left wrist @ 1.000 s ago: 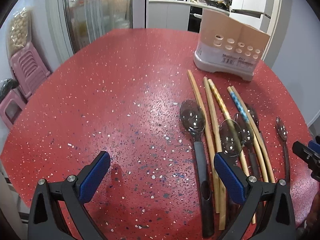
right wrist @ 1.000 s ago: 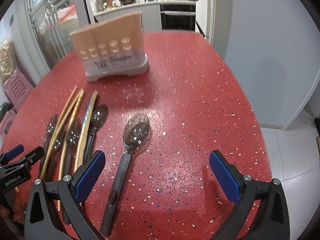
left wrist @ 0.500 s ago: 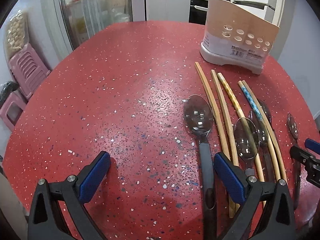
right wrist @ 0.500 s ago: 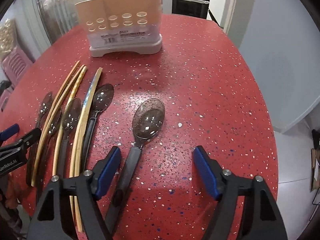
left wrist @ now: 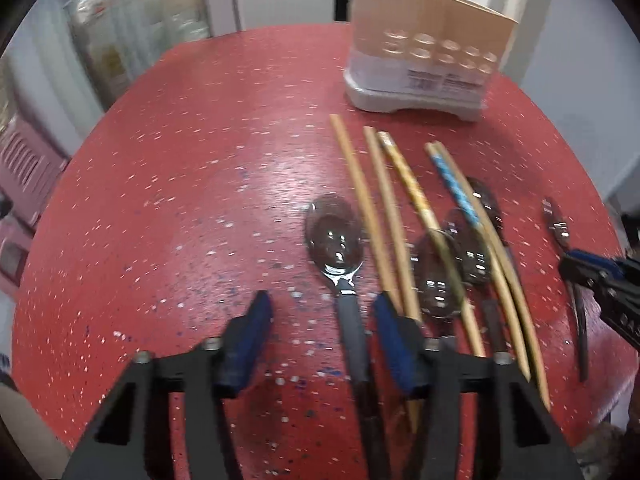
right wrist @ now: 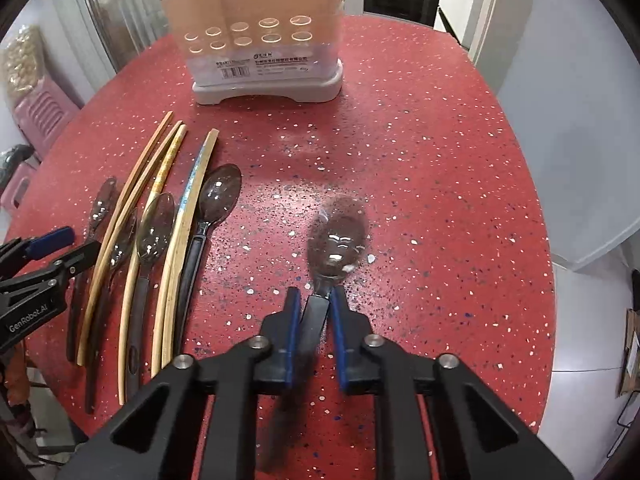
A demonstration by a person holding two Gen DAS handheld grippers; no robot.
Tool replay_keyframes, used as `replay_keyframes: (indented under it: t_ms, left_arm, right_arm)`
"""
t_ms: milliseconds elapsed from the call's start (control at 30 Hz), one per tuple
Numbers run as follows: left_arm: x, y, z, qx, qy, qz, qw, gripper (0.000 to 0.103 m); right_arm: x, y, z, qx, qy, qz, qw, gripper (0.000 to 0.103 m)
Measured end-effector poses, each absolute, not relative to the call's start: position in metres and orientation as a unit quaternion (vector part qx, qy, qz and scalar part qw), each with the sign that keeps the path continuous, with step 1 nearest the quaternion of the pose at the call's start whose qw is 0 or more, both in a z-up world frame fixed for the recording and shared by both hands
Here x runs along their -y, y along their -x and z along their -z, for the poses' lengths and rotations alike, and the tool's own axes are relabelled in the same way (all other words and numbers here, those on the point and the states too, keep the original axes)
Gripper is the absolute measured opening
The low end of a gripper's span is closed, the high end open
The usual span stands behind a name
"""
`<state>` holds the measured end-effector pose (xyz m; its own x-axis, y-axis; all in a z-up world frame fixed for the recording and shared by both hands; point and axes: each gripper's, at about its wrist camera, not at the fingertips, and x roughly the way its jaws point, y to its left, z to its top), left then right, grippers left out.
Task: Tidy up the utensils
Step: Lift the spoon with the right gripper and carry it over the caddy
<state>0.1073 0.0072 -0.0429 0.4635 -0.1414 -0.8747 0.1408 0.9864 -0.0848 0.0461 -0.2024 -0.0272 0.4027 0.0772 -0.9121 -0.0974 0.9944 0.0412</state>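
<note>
- The right gripper [right wrist: 314, 314] has its blue pads closed onto the dark handle of a clear-bowled spoon [right wrist: 338, 240]; the bowl points toward the utensil holder [right wrist: 264, 48] and lies well short of it on the red speckled table [right wrist: 440, 200].
- The spoon's bowl is blurred, so whether it touches the table or sits just above it is hard to tell.
- The left gripper [left wrist: 320, 320] is partly open and grips nothing; its fingers straddle the handle of another large spoon [left wrist: 336, 240], whose bowl also points toward the utensil holder.
- Between that spoon and the right gripper's one, a row of wooden chopsticks [left wrist: 372, 216] and smaller dark-handled spoons [left wrist: 436, 280] lies flat, roughly side by side, tips aimed at the holder and stopping near its base.
- One chopstick carries a blue pattern [left wrist: 456, 188] and crosses over a spoon.
- The utensil holder stands upright at the far edge of the table, its perforated beige wall facing the grippers.
</note>
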Motion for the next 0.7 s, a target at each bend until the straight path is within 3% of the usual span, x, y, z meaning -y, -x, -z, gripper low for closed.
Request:
replay_keyframes:
  t_ms: [33,67,400,700]
  left_arm:
    - [-0.004,-0.108,0.041,-0.512,-0.002,0.091,0.854,0.057]
    - [-0.001,-0.108,0.04,-0.512,-0.006,0.096,0.853,0.039]
    - [-0.013,-0.072,0.026,-0.472,0.063,0.128,0.87,0.037]
    - [-0.032,-0.051,-0.03,-0.416,0.08,0.127,0.897,0.037]
  right_arm:
    - [0.203,-0.046,0.027,-0.544,0.009,-0.053,0.837,0.013]
    - [0.204,-0.046,0.027,-0.544,0.008,-0.056,0.837,0.013]
    - [0.219,-0.043,0.021,-0.527,-0.066,-0.111,0.84,0.012]
    - [0.23,-0.045,-0.024,-0.484,-0.105,-0.152,0.855,0.012]
